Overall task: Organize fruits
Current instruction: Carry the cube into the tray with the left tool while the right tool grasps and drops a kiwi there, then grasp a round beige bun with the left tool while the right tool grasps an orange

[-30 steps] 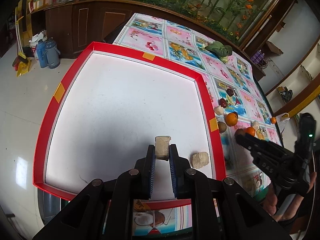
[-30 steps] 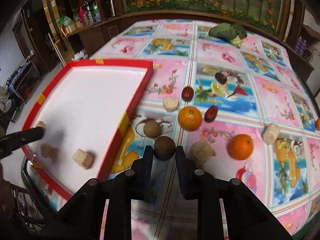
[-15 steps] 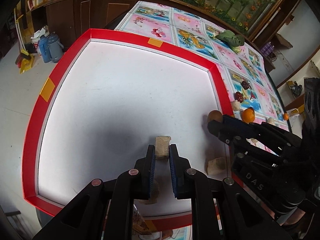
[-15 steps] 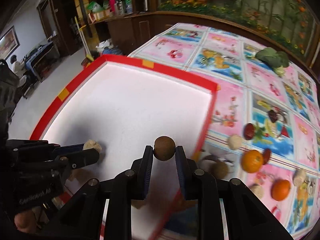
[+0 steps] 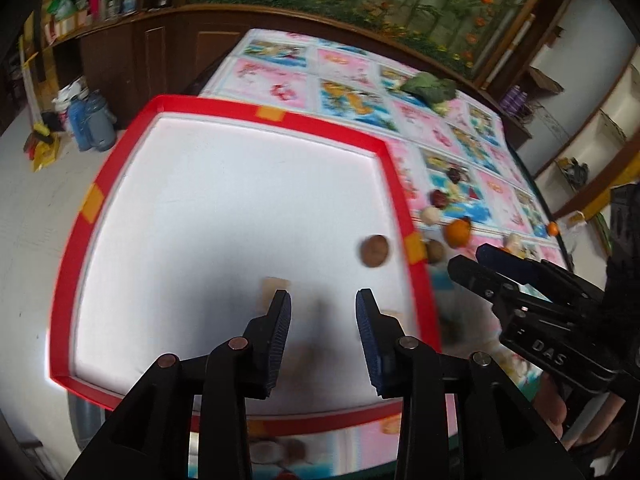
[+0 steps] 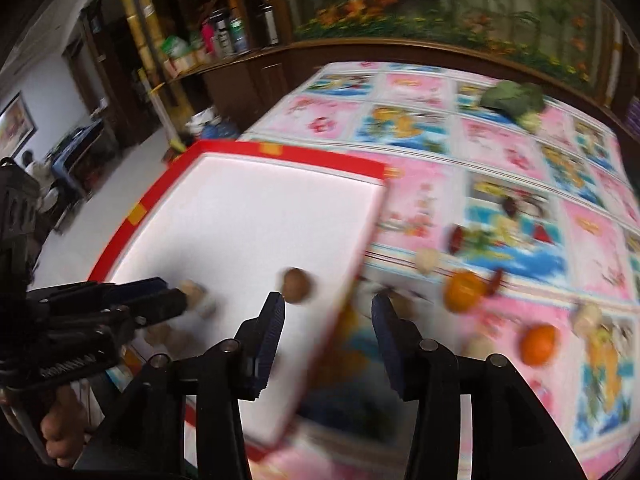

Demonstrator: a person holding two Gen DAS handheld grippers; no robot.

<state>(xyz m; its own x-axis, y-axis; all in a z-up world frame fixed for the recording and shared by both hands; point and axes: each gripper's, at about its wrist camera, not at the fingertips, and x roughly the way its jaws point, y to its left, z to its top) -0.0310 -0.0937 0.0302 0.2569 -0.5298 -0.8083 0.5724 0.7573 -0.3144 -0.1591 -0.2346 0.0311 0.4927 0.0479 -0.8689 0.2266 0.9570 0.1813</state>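
The counter (image 5: 276, 74) has a pink and blue fruit-print cloth on it, and the red-rimmed white tray (image 5: 328, 128) sits at its near left corner. Both claws are wide open with nothing in them. The left claw (image 5: 323, 300) hangs over the tray's near part, with a pale tan chunk (image 5: 274, 285) just past its left finger. The brown ball (image 5: 374, 251) lies on the tray floor ahead and right of that claw, close to the right rim. In the right wrist view the ball (image 6: 295, 279) sits just past the left finger of the right claw (image 6: 328, 304), which straddles the tray's right rim.

Only the right view shows the second orange (image 6: 539, 345) and more pale chunks (image 6: 192, 288) by the left claw's tip. The left view shows another brown ball (image 5: 434, 249) just outside the rim, an orange (image 5: 458, 232) and the greens (image 5: 430, 89) far back.

The ball is round, dull brown, and blurry in both views.
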